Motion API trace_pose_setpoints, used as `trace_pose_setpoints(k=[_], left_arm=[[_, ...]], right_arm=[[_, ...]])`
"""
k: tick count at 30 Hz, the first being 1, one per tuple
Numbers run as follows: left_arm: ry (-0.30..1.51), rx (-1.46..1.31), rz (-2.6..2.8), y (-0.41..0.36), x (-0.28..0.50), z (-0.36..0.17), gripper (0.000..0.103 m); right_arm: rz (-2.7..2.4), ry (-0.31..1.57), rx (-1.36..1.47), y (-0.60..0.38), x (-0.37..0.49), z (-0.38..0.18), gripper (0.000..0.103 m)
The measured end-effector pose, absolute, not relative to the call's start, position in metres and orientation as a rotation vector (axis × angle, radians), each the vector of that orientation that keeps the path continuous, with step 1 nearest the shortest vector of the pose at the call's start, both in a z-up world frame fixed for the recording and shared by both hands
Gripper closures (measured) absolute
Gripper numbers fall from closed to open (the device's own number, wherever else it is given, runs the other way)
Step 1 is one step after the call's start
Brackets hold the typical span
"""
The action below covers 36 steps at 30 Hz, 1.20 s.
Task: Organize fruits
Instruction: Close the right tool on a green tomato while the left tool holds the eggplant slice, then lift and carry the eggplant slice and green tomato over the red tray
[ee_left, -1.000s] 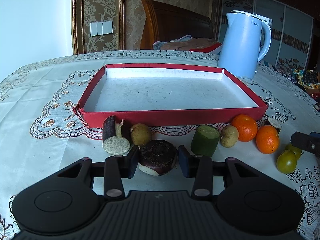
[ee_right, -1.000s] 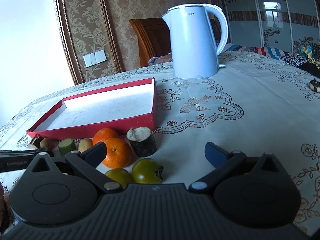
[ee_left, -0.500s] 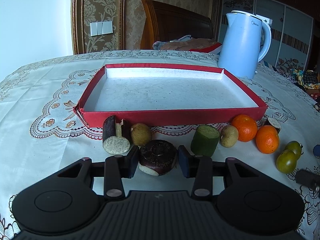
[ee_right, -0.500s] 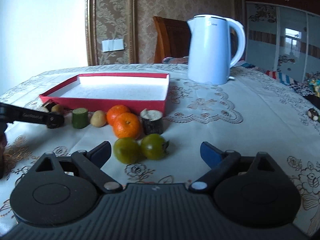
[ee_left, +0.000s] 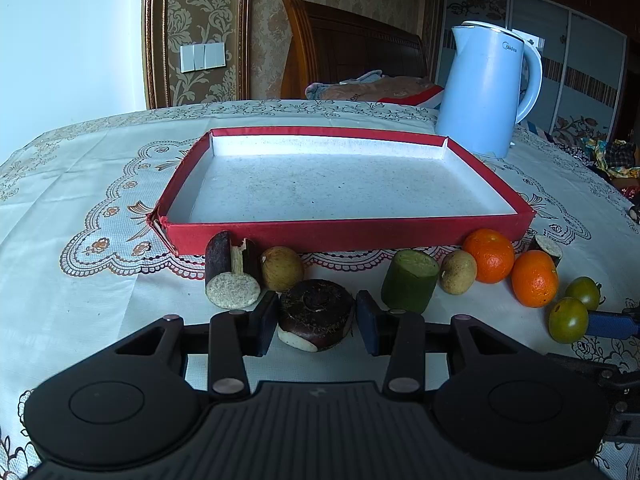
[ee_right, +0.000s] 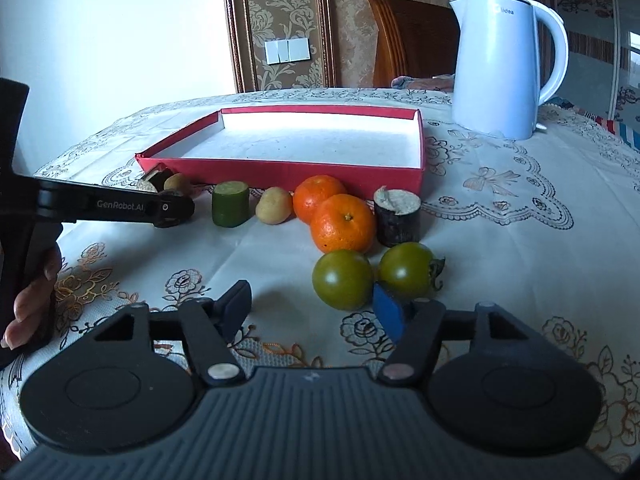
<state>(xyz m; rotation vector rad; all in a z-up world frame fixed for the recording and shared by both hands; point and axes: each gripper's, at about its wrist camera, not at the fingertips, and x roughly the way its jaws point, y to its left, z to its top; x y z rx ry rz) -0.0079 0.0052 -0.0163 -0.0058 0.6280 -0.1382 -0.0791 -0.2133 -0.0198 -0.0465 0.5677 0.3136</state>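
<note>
Tablecloth (ee_left: 100,200): dark fruit (ee_left: 316,320) btwn left fingers (ee_left: 266,322).

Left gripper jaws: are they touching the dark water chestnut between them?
Cannot tell. In the left wrist view the left gripper flanks the water chestnut; one jaw looks against it, the other shows a slight gap.

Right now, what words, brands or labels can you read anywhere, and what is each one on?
"Midea": on the white kettle, near its top rim; in the right wrist view only "idea" shows.
"GenRobot.AI": on the side of the left hand-held gripper.
No other text is visible; the fruits and the red tray carry none.
</note>
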Motion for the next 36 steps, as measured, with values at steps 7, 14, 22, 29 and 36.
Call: trace_pose_setpoints(k=[7, 14, 22, 29, 36], left_arm=[[0.628, -0.006, -0.138, 0.005, -0.008, -0.016, 0.062], [0.626, -0.007, -0.145, 0.004, -0.009, -0.016, 0.062], [0.609, -0.002, -0.155, 0.004, -0.013, -0.015, 0.062], [0.572, 0.02, -0.138, -0.001, -0.018, -0.01, 0.062], [0.564, 0.006, -0.125, 0.0, -0.02, -0.007, 0.063]], right_arm=[[0.27, 0.573, -0.078, -0.206, -0.064, -0.02, 0.061], [0.261, 0.558, -0.078, -0.207, -0.065, -0.021, 0.07], [0.267, 0.523, -0.077, -0.207, -0.071, -0.018, 0.071], [0.269, 0.503, -0.048, -0.201, -0.067, -0.014, 0.071], [0.265, 0.495, 0.007, -0.203, -0.062, -0.003, 0.071]])
